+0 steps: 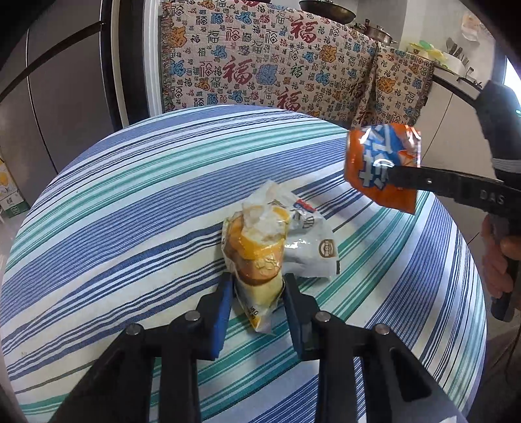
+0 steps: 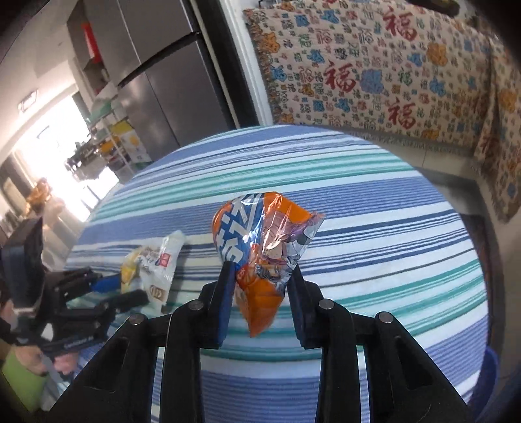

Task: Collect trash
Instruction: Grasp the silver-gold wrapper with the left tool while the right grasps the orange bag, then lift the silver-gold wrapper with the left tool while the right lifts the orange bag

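The yellow snack wrapper (image 1: pixel 257 257) lies near the middle of the round desk (image 1: pixel 114 201), on its striped cloth, and the left gripper (image 1: pixel 259 286) has its blue pads pressed against the wrapper's lower end, one on each side. A crumpled white wrapper (image 1: pixel 309 247) lies touching it on the right. The orange snack wrapper (image 2: pixel 260 257) is off the desk, pinched at its lower half by the right gripper (image 2: pixel 260 279), so the cloth shows beneath it.

Around the two wrappers on the desk the cloth is bare out to the rim on every side. Behind the far rim hangs a patterned blanket (image 1: pixel 260 58) with red characters, near but apart from the desk. To the left stands a grey refrigerator (image 2: pixel 162 81).

From the left wrist the orange wrapper (image 1: pixel 382 166) hangs above the desk's right edge, with the right gripper's finger crossing it and a hand (image 1: pixel 498 260) on the handle. Pots on a counter (image 1: pixel 374 31) show only there. Only the right wrist view shows the bright room at far left with a shelving rack (image 2: pixel 107 143), and the left gripper (image 2: pixel 130 286) from the side, closed on the yellow wrapper.
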Action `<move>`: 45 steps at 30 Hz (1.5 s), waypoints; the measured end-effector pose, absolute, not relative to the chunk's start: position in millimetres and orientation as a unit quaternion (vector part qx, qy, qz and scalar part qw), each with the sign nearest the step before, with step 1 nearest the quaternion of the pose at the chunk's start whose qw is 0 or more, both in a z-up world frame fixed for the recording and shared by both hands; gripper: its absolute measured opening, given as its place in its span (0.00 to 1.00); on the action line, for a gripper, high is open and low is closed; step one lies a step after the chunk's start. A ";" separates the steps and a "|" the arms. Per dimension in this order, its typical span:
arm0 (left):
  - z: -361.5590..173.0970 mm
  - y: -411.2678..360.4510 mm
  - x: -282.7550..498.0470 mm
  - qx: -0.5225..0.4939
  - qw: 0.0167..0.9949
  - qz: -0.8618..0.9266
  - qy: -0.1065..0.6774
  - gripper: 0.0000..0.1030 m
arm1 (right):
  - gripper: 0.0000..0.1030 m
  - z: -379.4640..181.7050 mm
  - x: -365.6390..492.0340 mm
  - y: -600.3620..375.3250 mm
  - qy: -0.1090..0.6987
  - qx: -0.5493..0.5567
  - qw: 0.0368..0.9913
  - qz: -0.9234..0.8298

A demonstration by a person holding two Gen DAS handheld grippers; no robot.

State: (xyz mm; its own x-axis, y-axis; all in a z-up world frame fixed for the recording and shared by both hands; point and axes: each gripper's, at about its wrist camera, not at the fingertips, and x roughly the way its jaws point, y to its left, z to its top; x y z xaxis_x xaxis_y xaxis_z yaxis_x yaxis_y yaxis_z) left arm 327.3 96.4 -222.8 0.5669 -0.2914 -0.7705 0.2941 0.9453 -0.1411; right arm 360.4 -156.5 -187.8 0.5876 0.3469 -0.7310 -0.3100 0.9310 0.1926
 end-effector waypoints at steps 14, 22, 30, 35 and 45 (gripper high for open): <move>-211.3 78.7 302.7 -0.023 0.887 -0.167 0.431 0.11 | 0.31 -173.3 269.4 -189.7 0.389 0.025 0.911 0.135; -201.9 57.1 292.0 0.002 0.888 -0.147 0.436 0.11 | 0.31 -168.5 242.9 -205.6 0.389 0.030 0.912 0.123; -188.7 41.4 281.3 0.029 0.894 -0.143 0.424 0.11 | 0.31 -163.9 226.1 -212.7 0.391 0.031 0.914 0.109; -180.9 29.6 275.1 0.028 0.895 -0.154 0.417 0.11 | 0.31 -161.9 218.2 -217.2 0.393 0.029 0.913 0.101; -168.0 -1.6 262.8 0.037 0.895 -0.175 0.409 0.11 | 0.31 -154.1 202.2 -229.3 0.391 0.028 0.916 0.090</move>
